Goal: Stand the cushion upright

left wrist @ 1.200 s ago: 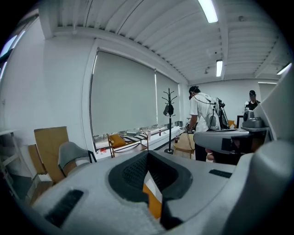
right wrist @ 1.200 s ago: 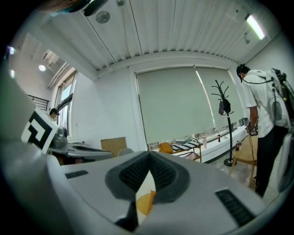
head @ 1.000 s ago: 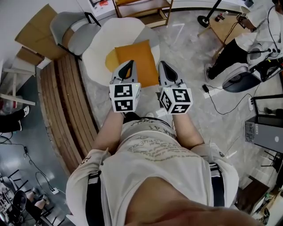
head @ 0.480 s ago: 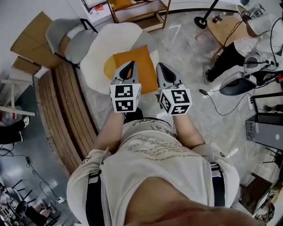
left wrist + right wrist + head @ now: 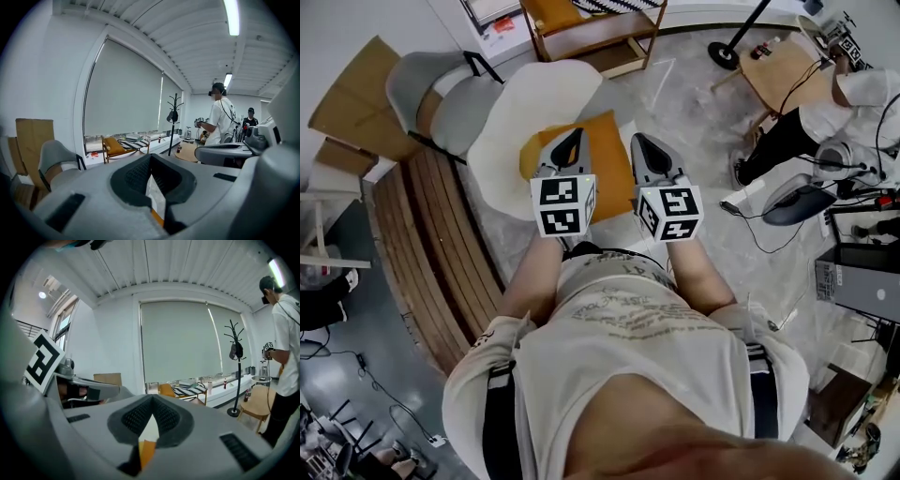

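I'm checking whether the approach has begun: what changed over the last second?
The left gripper and right gripper advanced together toward the orange cushion on the white seat; in the head view their tips now overlap more of it. Nothing was gripped or released. Both stayed shut and empty, side by side; the cushion lies unmoved on the seat.

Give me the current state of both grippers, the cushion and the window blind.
left gripper: jaws shut, nothing between them.
right gripper: jaws shut, nothing between them.
cushion: lying on the white seat, not upright, not gripped.
window blind: drawn down.
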